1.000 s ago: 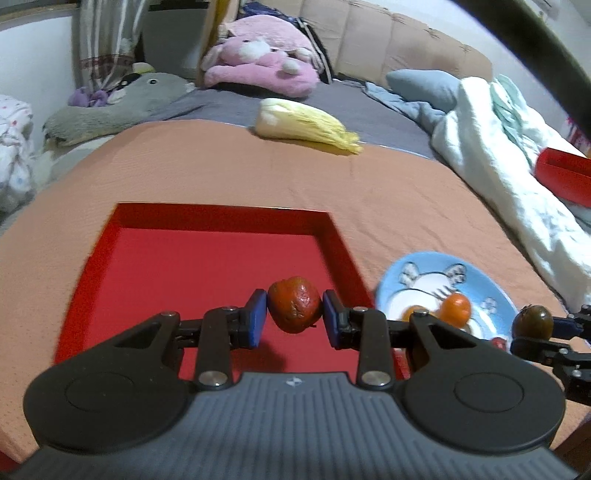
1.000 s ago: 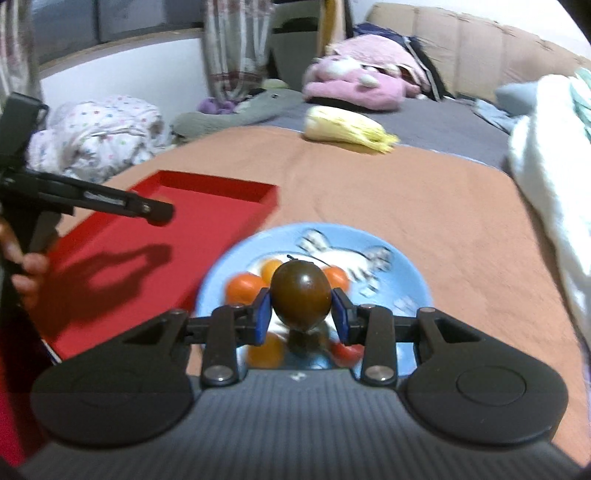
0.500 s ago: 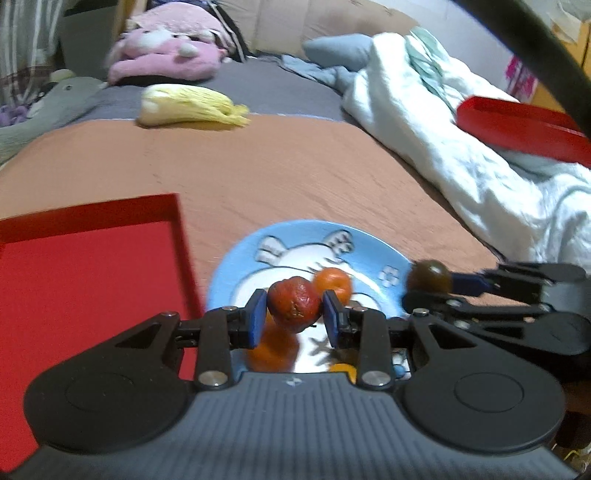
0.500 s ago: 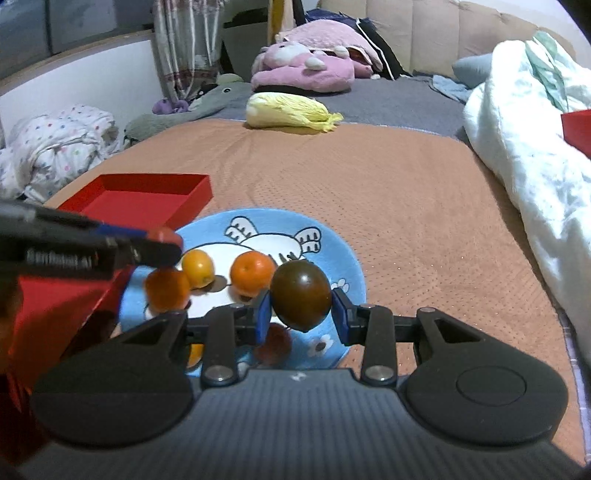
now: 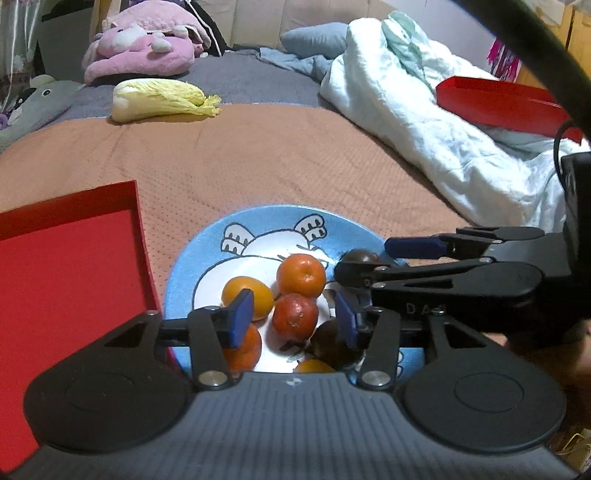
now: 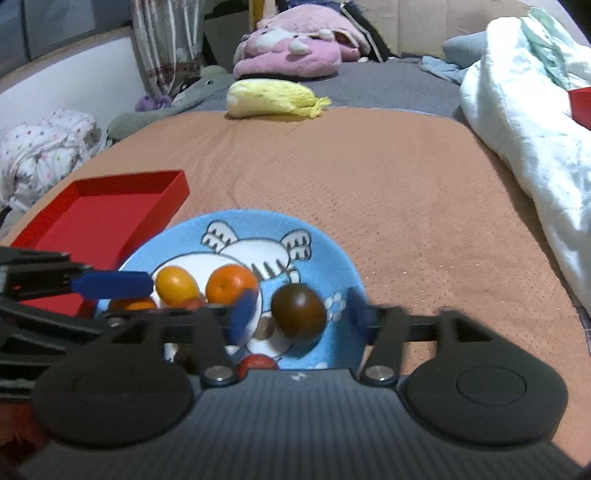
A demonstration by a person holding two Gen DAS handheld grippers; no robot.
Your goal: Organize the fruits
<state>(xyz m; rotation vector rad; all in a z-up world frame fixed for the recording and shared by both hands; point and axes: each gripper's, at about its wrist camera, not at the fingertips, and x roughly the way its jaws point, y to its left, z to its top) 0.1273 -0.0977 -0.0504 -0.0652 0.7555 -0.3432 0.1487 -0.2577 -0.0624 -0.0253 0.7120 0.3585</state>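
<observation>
Both fruits are being dropped onto the blue cartoon plate (image 5: 207, 251) at frame centre. The left tongs (image 5: 291, 317) are opening around a reddish fruit (image 5: 295, 317); the right tongs (image 6: 299, 310) are opening, pads clear of a dark brown tomato (image 6: 298, 312). Next, I judge, both should lift clear. Plate and red tray (image 6: 99, 218) sit on an orange bed cover (image 6: 369, 184), plush toys behind.

Fruits (image 5: 301, 275) on plate (image 5: 266, 225) beside tray (image 5: 66, 266)

An orange blanket (image 6: 369, 177) covers the near bed. Far off lie a pink plush toy (image 6: 291, 48) and beige headboard (image 5: 266, 18); a curtain (image 6: 166, 44) hangs far left, a white duvet (image 5: 424, 122) right.
</observation>
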